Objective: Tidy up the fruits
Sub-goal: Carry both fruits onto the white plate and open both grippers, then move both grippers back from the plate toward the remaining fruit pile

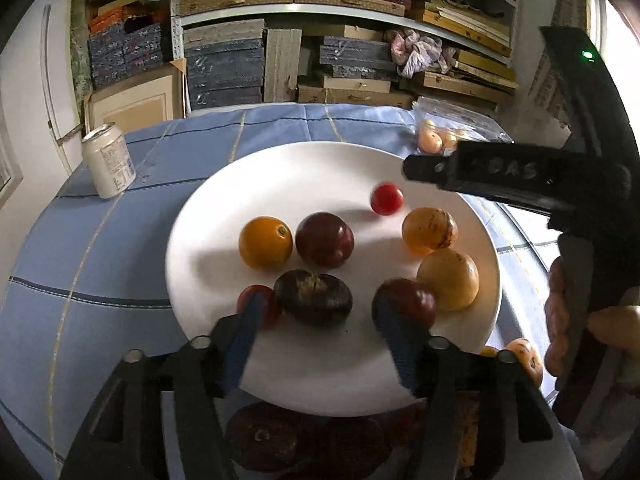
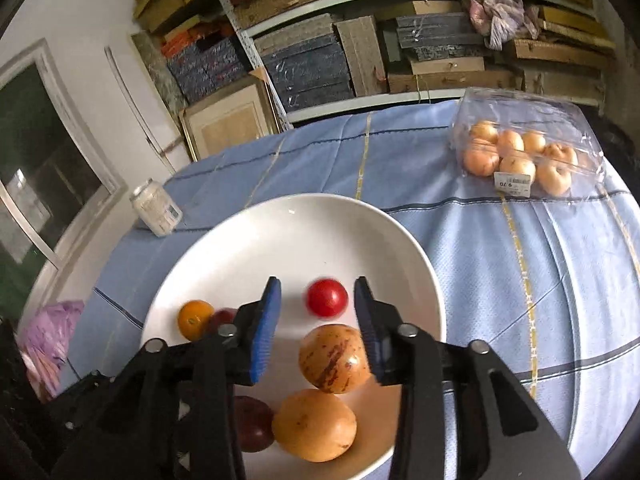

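Observation:
A white plate on the blue tablecloth carries several fruits. My left gripper is open above its near rim. A dark, almost black fruit lies on the plate between its blue fingers, clear of both pads. Behind those fingers sit a red tomato and a dark red fruit. My right gripper is open over the plate's far side. A small, blurred red tomato is between its tips, touching neither pad. A speckled orange fruit lies just below.
An orange, a plum and a yellow fruit share the plate. More dark fruit lies near the front edge. A can stands left; a clear box of pale fruit is far right. Shelves rise behind.

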`<action>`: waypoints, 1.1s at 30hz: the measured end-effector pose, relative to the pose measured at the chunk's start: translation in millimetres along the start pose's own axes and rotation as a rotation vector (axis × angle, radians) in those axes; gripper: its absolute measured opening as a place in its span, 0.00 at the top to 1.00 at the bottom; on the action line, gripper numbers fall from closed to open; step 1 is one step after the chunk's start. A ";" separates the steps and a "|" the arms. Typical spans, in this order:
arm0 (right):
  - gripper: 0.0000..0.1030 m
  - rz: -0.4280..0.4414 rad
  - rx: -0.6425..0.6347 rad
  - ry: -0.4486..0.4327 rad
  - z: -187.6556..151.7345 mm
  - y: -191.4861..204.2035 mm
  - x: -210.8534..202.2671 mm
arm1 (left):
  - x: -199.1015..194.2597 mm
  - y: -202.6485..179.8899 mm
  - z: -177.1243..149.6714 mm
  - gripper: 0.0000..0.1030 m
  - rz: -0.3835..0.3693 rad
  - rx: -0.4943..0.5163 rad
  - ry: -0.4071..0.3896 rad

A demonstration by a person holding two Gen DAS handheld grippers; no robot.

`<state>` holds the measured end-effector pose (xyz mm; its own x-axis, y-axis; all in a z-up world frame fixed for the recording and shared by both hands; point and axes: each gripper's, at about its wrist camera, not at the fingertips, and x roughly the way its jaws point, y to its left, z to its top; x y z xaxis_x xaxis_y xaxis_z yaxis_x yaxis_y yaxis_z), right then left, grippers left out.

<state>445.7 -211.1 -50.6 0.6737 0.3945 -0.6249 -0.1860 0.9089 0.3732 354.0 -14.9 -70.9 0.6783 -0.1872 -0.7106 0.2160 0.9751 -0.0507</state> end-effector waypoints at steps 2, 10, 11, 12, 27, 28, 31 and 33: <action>0.63 0.016 0.006 -0.036 4.4 1.4 -16.9 | -4.4 2.7 2.0 0.33 -0.008 -0.012 -0.011; 0.27 0.157 -0.105 -0.367 12.6 59.5 -169.9 | -62.7 42.4 13.5 0.26 -0.043 -0.141 -0.105; 0.26 0.150 -0.139 -0.396 7.4 69.1 -186.4 | -70.4 48.5 11.4 0.26 -0.040 -0.157 -0.115; 0.26 0.147 -0.162 -0.408 2.9 77.1 -197.4 | -75.6 51.3 9.4 0.26 -0.036 -0.166 -0.120; 0.18 -0.009 0.127 -0.309 -175.1 -31.3 -207.8 | -119.6 31.6 -100.9 0.26 -0.042 -0.088 -0.102; 0.18 -0.010 0.132 -0.315 -175.1 -31.8 -209.0 | -123.3 26.6 -103.2 0.26 -0.056 -0.071 -0.118; 0.16 -0.016 0.132 -0.302 -174.5 -33.8 -207.6 | -129.5 5.3 -111.4 0.26 -0.078 0.007 -0.131; 0.16 -0.015 0.132 -0.281 -177.8 -30.7 -204.9 | -124.4 -8.8 -115.7 0.26 -0.052 0.060 -0.112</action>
<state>186.2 -295.8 -55.9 0.8505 0.3112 -0.4240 -0.0922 0.8819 0.4624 186.4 13.6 -63.3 0.7387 -0.2531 -0.6247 0.2926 0.9553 -0.0410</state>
